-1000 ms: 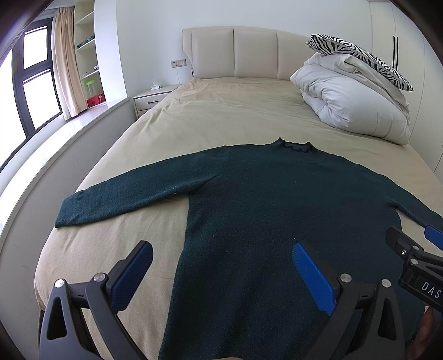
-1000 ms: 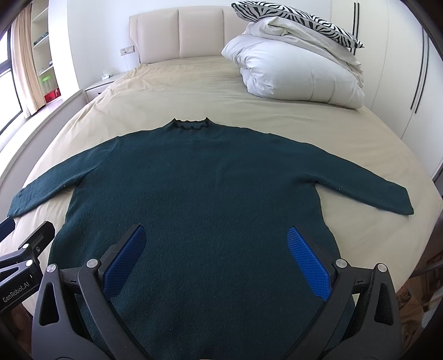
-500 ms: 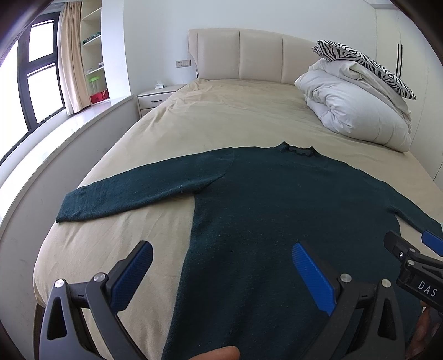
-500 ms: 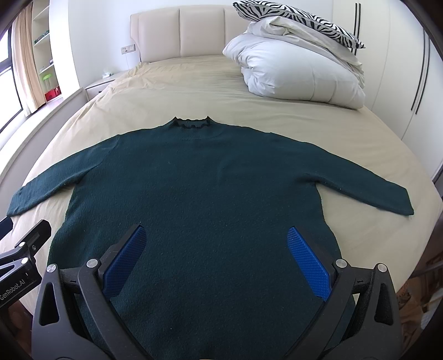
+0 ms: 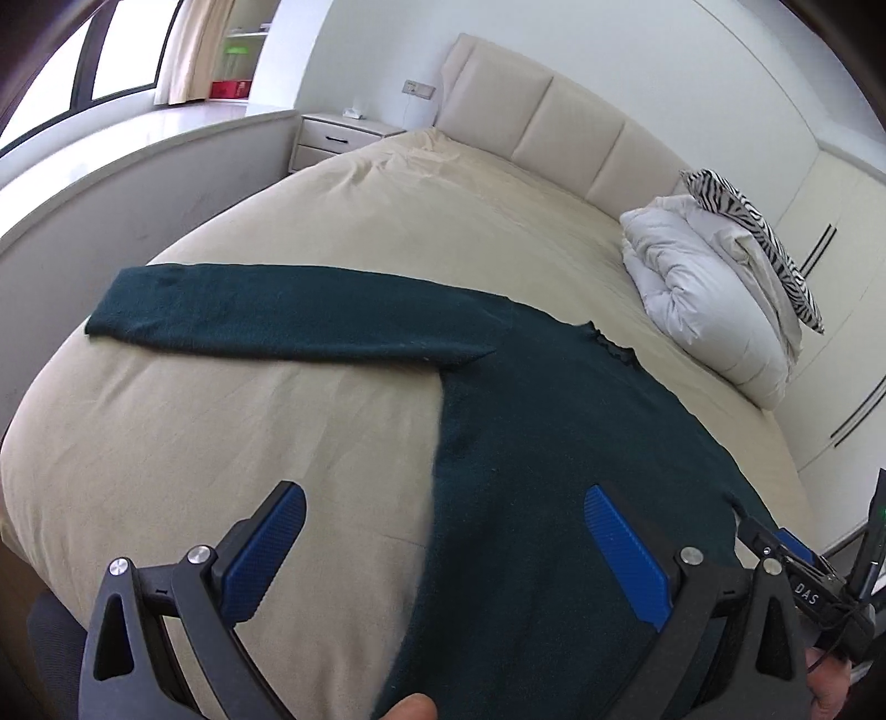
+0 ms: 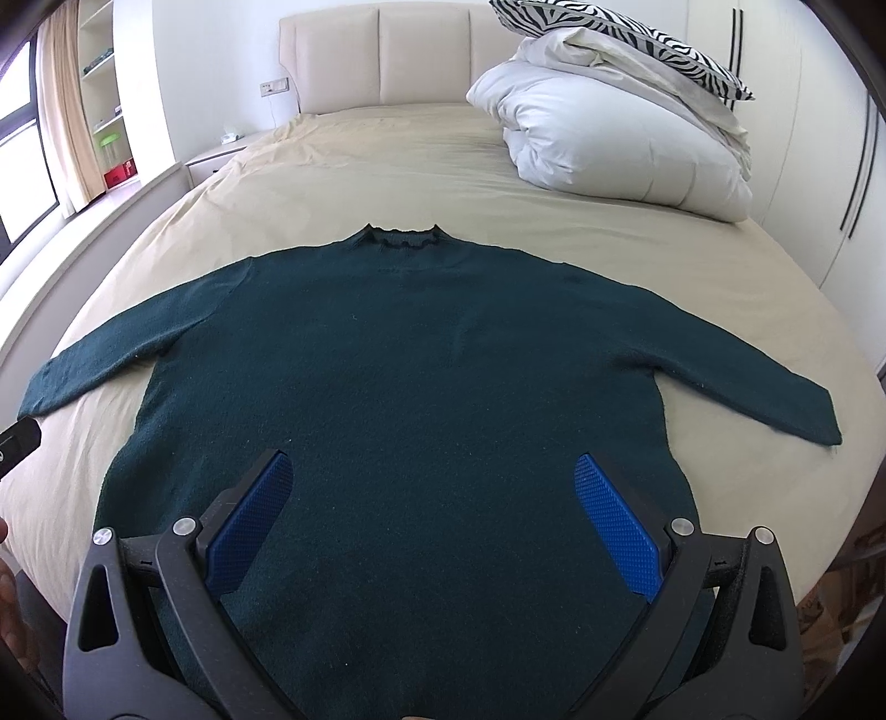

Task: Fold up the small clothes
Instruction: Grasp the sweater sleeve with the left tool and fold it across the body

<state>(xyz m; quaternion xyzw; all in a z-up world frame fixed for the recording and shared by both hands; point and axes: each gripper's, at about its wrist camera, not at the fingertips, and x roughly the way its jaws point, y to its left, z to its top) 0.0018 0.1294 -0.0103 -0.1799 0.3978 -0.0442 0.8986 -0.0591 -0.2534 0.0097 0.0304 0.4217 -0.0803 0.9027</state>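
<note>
Both grippers, left (image 5: pixel 443 545) and right (image 6: pixel 432 512), jaws spread, hover over the sweater's (image 6: pixel 410 376) hem.

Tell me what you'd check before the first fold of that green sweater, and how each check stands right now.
1. Sweater lies flat on the bed, front smooth: ok.
2. Both sleeves spread out to the sides, not tucked under: ok.
3. Left gripper open and empty: ok.
4. Right gripper open and empty: ok.
5. Free bed surface beyond the collar; the duvet and zebra pillow sit apart from the sweater: ok.
6. Bottom hem straight: cannot tell, it is hidden below the grippers.
</note>
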